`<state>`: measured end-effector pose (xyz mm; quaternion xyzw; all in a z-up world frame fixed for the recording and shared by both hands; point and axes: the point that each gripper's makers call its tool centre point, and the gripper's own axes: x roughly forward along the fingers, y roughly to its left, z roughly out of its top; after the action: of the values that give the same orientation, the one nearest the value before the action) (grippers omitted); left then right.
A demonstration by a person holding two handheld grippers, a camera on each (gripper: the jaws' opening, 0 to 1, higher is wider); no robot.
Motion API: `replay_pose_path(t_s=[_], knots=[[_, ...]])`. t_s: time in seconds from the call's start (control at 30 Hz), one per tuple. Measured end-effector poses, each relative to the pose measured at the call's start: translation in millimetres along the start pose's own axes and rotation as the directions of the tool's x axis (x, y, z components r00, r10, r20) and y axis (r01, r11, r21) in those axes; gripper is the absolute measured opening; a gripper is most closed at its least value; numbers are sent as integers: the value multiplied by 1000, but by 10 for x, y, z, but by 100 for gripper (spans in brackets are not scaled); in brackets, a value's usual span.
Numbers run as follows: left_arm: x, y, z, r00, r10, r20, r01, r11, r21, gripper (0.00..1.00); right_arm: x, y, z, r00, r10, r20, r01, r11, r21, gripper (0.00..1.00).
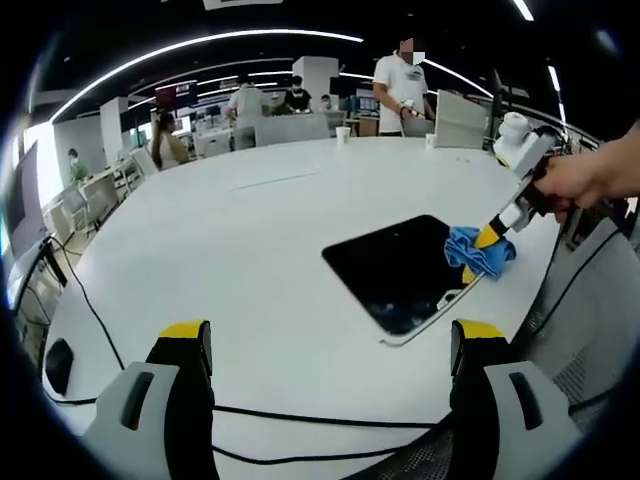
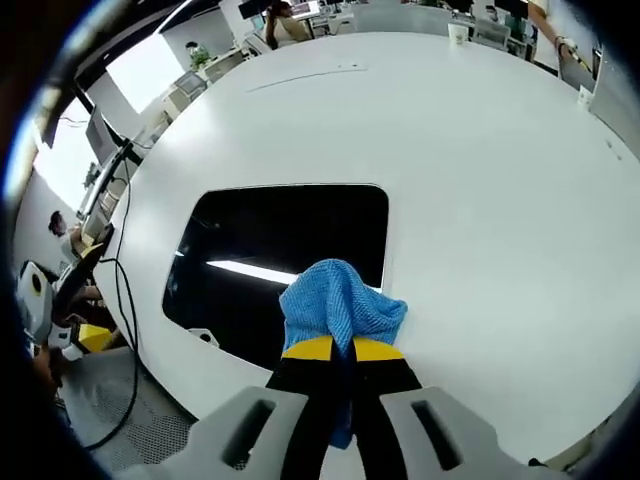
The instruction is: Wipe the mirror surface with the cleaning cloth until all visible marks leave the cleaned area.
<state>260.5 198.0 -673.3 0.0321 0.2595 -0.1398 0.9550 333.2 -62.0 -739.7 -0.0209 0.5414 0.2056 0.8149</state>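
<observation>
Cloth clamped in R gripper jaws at mirror edge; L gripper jaws apart, table open.

Open white table around mirror; black cables along near edge.

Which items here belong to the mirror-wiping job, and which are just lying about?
Job items:
- mirror, lying flat on the white table
- blue cleaning cloth, clamped in the right gripper and resting on the mirror's edge
- left gripper, open, off the mirror

Lying about:
- black cables along the table edge
- paper cup at the far side
</observation>
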Motion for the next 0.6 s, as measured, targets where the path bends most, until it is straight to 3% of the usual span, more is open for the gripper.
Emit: replay_pose_path(t_s=[0.6], knots=[[12,39,-5,1000,9,4,-9,1000,3,99,145,-21,341,1000,11,-2,-11,999,-31,0]])
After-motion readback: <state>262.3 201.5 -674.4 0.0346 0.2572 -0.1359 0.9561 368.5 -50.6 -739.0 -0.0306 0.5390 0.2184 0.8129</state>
